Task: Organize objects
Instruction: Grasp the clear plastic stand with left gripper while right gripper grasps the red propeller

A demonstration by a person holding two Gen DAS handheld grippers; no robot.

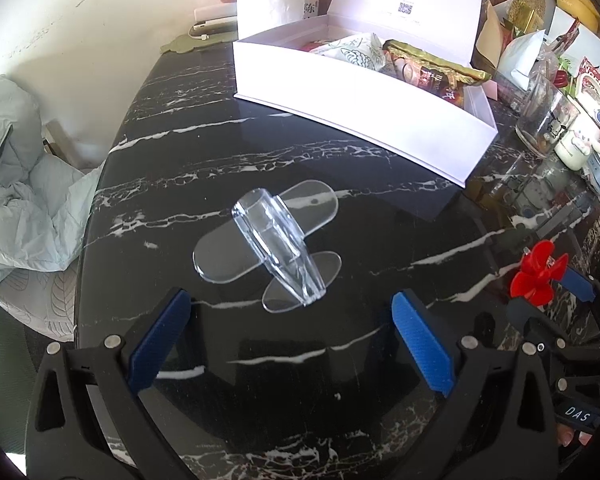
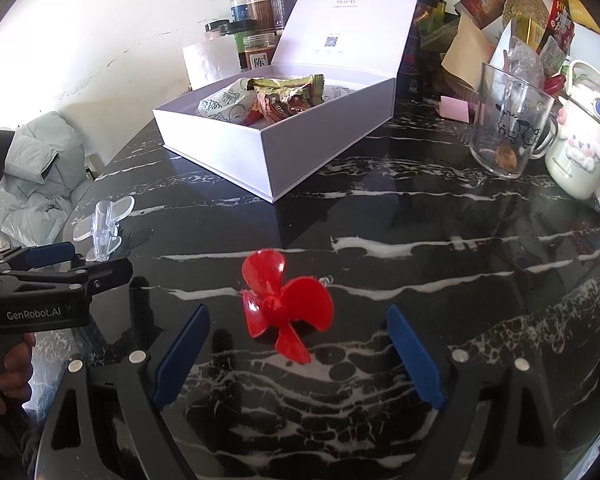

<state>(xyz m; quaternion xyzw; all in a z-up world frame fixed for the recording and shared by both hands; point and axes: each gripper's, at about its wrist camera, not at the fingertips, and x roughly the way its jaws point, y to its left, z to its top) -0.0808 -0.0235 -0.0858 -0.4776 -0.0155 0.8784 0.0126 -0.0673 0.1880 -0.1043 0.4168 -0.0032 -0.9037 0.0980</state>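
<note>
- While both grippers hover low over it, the black marble table (image 1: 148, 152) fills most of each frame, its white veins running across.
- Toward the upper centre, the white box (image 2: 312, 152) stands on the table with its lid raised; snack packets (image 2: 288, 98) lie inside.
- At the right edge of the right wrist view, a glass mug (image 2: 508, 120) stands just beside a white cartoon cup (image 2: 580, 152).
- Low in its own view, the left gripper (image 1: 290, 336) is spread wide and holds nothing; the clear plastic plane (image 1: 276, 248) lies on the table just ahead of its fingertips.
- Equally wide apart and empty, the right gripper (image 2: 298, 354) frames the red propeller (image 2: 284, 304), which rests on the table between its blue pads (image 2: 180, 360), touching neither.
</note>
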